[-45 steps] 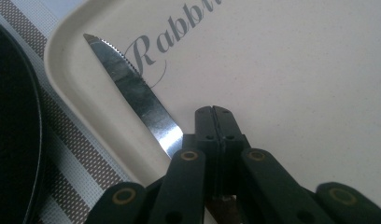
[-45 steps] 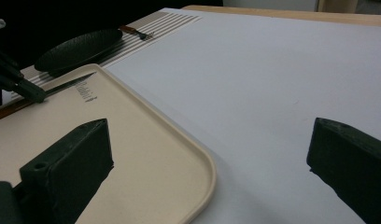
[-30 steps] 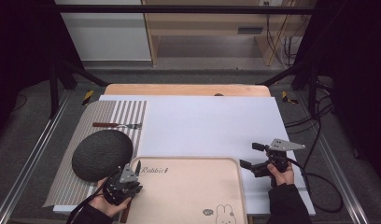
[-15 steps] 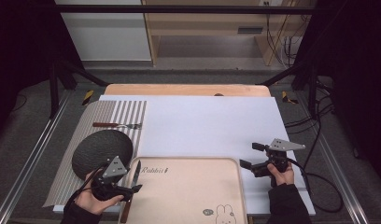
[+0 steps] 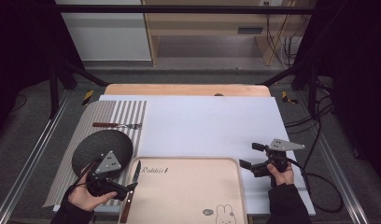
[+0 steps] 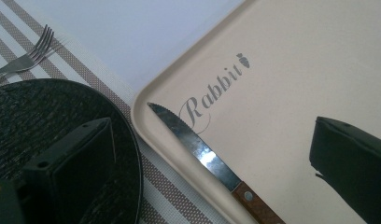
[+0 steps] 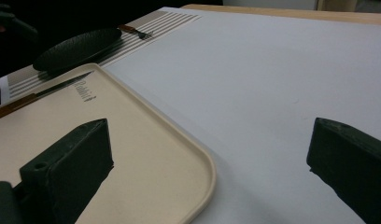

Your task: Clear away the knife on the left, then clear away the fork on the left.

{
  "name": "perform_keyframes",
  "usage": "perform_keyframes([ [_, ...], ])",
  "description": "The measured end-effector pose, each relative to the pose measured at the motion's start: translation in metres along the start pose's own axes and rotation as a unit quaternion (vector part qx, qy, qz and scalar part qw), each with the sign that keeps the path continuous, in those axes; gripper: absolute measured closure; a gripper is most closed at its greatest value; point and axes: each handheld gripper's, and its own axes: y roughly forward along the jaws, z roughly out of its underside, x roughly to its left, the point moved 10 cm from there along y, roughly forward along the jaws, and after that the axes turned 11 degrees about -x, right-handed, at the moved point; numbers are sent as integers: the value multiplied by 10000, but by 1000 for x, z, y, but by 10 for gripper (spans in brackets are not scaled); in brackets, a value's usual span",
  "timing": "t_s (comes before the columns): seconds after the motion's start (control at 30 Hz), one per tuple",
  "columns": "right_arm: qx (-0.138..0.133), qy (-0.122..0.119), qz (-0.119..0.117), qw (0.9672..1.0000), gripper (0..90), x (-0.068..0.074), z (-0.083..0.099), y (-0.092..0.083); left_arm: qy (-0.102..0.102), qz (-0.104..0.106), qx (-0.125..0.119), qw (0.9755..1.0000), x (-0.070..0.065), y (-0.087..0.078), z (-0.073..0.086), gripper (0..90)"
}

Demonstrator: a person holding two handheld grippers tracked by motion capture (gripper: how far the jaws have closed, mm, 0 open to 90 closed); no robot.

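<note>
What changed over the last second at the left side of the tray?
The left gripper has just opened, letting go of the knife, which now lies on the tray's left edge, and pulled back toward the person. Right gripper, plate and fork stayed put.

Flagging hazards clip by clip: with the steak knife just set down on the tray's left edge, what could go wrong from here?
1. The steak knife lies along the tray's left rim, handle toward the near edge; a nudge might tip it off.
2. The left gripper, whose jaws have just been opening, hangs close over it and could catch the blade.
3. The black plate sits right beside that gripper and might get bumped.
</note>
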Motion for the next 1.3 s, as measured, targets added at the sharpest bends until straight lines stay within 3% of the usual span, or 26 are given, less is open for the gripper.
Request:
perform_keyframes([
  [0.1, -13, -2, 4, 10000, 4, 0, 0, 0, 68, 29, -37, 10000, 3, -3, -2, 0],
  [0.3, -11, 10, 20, 10000, 4, -1, -1, 0, 413, 34, 10, 9991, 15, -7, -7, 0],
  [0.43, -5, 25, 32, 10000, 4, -1, -1, -1, 472, 89, 47, 9988, 20, -8, -9, 0],
  [0.7, 10, 43, 24, 10000, 4, -1, 0, 0, 855, 43, 152, 9962, 41, -12, -17, 0],
  [0.73, 13, 40, 30, 10000, 4, -2, 1, 0, 1065, 65, 213, 9941, 45, -13, -19, 0],
  [0.9, 9, 40, 32, 10000, 4, -2, 1, 0, 1398, 83, 344, 9895, 54, -15, -24, 0],
  [1.07, 22, 50, 32, 10000, 4, -2, 1, 0, 1542, 53, 405, 9872, 63, -15, -26, 0],
  [1.1, 16, 51, 30, 10000, 4, -2, 1, 0, 1628, 42, 446, 9856, 68, -16, -26, 0],
  [1.3, 20, 54, 41, 10000, 4, -3, 1, 0, 1805, -29, 596, 9818, 83, -16, -25, 0],
])
